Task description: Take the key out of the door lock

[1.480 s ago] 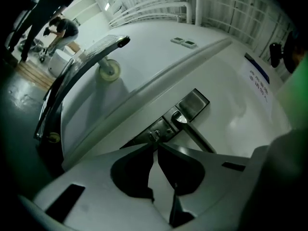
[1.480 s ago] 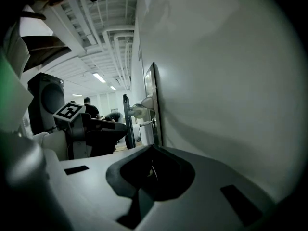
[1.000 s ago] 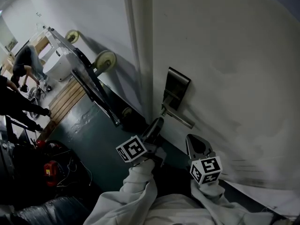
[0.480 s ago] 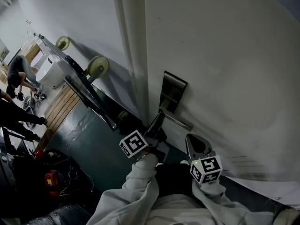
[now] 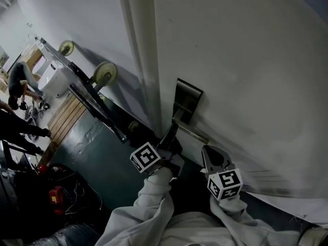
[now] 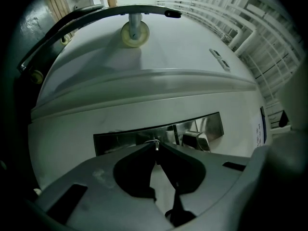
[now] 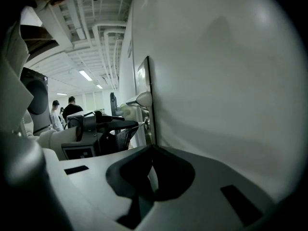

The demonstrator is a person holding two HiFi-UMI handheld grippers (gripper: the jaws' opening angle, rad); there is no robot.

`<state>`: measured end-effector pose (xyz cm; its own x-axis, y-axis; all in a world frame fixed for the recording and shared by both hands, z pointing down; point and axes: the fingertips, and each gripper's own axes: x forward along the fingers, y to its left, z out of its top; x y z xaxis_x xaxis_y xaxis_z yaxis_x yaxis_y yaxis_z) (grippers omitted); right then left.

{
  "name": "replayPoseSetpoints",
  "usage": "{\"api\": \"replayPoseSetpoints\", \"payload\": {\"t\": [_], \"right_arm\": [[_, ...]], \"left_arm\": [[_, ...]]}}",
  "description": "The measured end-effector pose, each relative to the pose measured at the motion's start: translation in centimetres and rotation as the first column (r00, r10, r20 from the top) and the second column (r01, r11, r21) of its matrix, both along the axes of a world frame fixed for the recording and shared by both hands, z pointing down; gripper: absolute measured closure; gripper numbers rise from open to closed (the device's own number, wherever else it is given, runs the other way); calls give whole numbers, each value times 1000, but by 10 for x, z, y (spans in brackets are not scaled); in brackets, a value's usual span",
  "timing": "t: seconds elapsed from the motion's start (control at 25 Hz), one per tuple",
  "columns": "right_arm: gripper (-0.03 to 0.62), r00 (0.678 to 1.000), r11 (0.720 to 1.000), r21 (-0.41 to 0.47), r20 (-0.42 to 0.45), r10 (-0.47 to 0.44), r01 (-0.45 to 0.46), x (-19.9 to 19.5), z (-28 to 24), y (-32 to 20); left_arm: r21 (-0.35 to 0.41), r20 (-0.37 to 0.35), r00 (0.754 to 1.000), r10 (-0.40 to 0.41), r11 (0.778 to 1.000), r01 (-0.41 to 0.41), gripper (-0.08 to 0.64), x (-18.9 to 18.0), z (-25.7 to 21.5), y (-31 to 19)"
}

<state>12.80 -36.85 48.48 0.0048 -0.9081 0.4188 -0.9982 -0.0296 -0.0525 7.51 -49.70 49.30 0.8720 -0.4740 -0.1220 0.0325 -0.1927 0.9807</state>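
A steel lock plate (image 5: pixel 187 99) with a lever handle (image 5: pixel 192 132) sits on the white door (image 5: pixel 246 60). My left gripper (image 5: pixel 171 131) reaches up to the plate's lower end, just under the lever. In the left gripper view its jaws are shut on a thin metal key (image 6: pixel 155 145) that pokes out in front of the lock plate (image 6: pixel 120 137). The right gripper view shows that key (image 7: pixel 136 123) bridging the left gripper (image 7: pixel 96 126) and the plate. My right gripper (image 5: pixel 209 152) hangs shut and empty below the lever, close to the door face.
The door frame (image 5: pixel 141 60) runs up left of the lock. A wheeled metal cart (image 5: pixel 105 72) leans against the wall further left. People (image 5: pixel 20 81) stand at the far left by wooden slats (image 5: pixel 66 114). A red tool (image 5: pixel 56 196) lies on the dark floor.
My left gripper has risen from below the lever up to the lock plate's lower end and has held there for the last half second. The right gripper has barely moved.
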Motion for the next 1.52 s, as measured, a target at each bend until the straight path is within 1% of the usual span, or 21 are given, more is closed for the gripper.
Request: {"api": "replayPoseSetpoints", "payload": {"t": [0.2, 0.36, 0.52, 0.68, 0.8, 0.92, 1.04, 1.08, 1.16, 1.4, 1.52], "right_arm": [[540, 1000, 1000, -3, 7, -9, 9, 0, 2, -1], [540, 1000, 1000, -3, 8, -17, 17, -2, 3, -1], [540, 999, 1000, 3, 9, -31, 31, -5, 1, -2], [540, 999, 999, 4, 7, -47, 47, -8, 0, -5], [540, 999, 999, 4, 5, -53, 53, -8, -1, -6], [540, 998, 998, 5, 5, -55, 55, -6, -1, -6], [540, 998, 998, 4, 8, -59, 59, -4, 0, -7], [540, 998, 998, 2, 8, -60, 60, -5, 1, -6], [540, 998, 998, -1, 12, -64, 64, -7, 3, -6], [540, 995, 996, 6, 20, -93, 93, -19, 6, -7], [540, 994, 994, 14, 23, -107, 107, -22, 4, -8]], "left_arm": [[-14, -22, 1000, 3, 1000, -3, 531, 1, -2, -1], [-39, -1, 1000, 6, 999, -7, 532, -1, 4, -1], [-68, -4, 1000, 20, 997, -20, 534, -1, 3, -1], [-67, 30, 999, 31, 997, -29, 535, -2, 3, -1], [-70, 36, 999, 23, 997, -20, 535, -2, 3, -1], [-88, 18, 1000, 16, 996, -14, 535, -4, 4, 0], [-132, -48, 999, 13, 991, -19, 535, -12, 5, 4], [-131, -60, 998, 10, 991, -18, 535, -15, 3, 7], [-117, -61, 998, 2, 993, -10, 535, -23, 1, 11], [-112, -22, 1000, -19, 994, 16, 535, -45, 11, 17], [-108, -46, 999, -23, 994, 18, 535, -48, 3, 21]]}}
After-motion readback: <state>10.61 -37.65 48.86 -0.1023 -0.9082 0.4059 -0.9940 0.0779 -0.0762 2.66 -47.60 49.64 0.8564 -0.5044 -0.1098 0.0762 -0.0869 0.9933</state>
